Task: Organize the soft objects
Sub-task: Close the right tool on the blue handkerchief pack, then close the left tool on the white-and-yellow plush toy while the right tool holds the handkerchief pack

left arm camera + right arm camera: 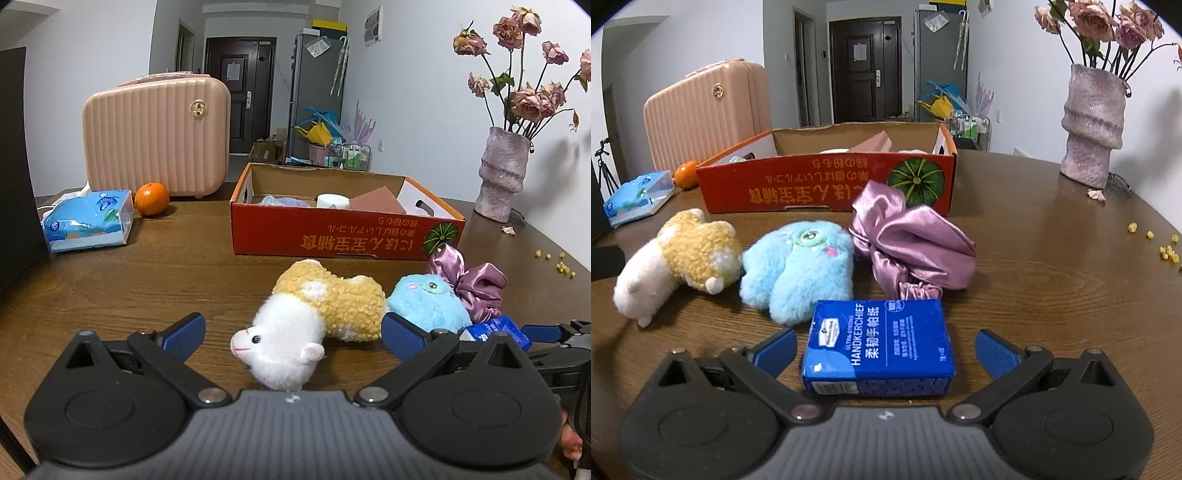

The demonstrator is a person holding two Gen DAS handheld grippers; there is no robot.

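A white-and-yellow plush alpaca (310,317) lies on the wooden table, its head between the wide-open fingers of my left gripper (293,338). It also shows in the right wrist view (676,258). A blue plush monster (801,269) and a purple satin scrunchie (912,243) lie beside it. A blue handkerchief pack (879,347) lies between the open fingers of my right gripper (886,350), untouched. The red cardboard box (332,236) stands behind, holding several items.
A pink case (155,136), an orange (151,198) and a tissue pack (88,219) stand at the back left. A vase of dried roses (1093,122) stands at the back right, with fallen petals (1167,251) on the table (1052,288).
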